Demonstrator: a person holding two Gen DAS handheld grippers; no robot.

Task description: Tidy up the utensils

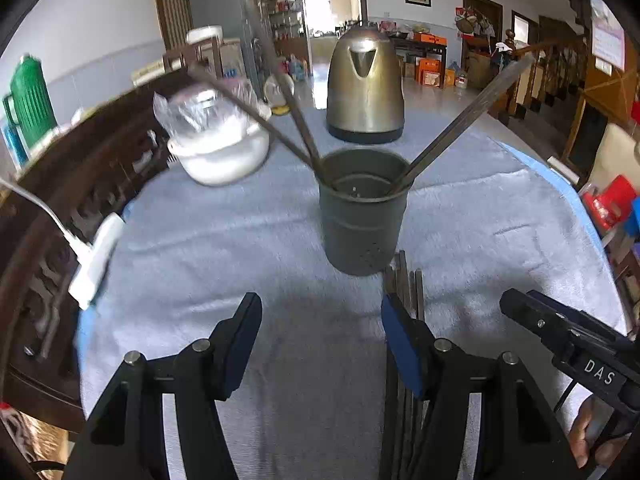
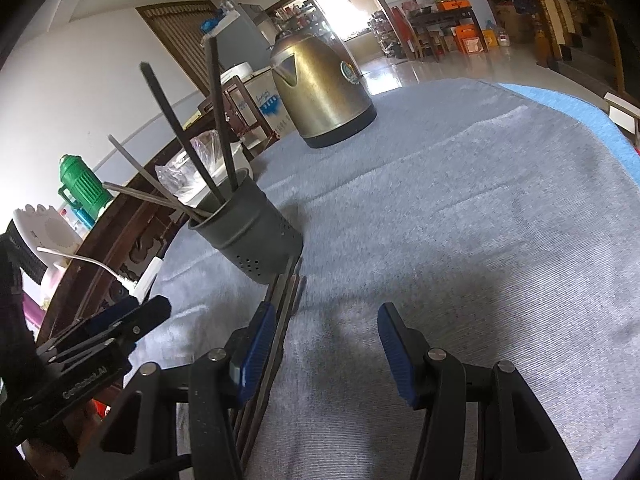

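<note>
Several dark chopsticks [image 1: 406,280] lie flat in a bundle on the grey-blue towel [image 1: 248,248], running from under my left claw's [image 1: 320,344] right-hand finger [image 1: 404,344] forward to the foot of the holder. From my right claw [image 2: 326,354] the same bundle passes just beside and under its left-hand finger [image 2: 256,344]. I cannot tell whether either finger actually touches the sticks. Both claws stand partly spread with only bare towel in the gap, and neither grips anything.

Straight ahead of my left claw, and ahead-left of my right one, the dark grey perforated utensil holder [image 1: 362,216] stands upright on the towel. Four more chopsticks already stand in it: two [image 1: 296,116] lean away to the left, and a paler pair [image 1: 468,120] leans to the right.

Beyond the holder a brass-coloured electric kettle [image 1: 365,88] sits on a dark base, well apart from it. Forward-left of my left claw is a white bowl [image 1: 224,156] with a clear plastic bag [image 1: 192,108] in it. A white power strip [image 1: 98,256] with its cable lies at the towel's left border, against a carved dark wooden edge [image 1: 52,208]. Farther left stands a green thermos [image 1: 30,100]. My right claw's body shows at the right rim of the left view, with my hand [image 1: 592,432] below it.
</note>
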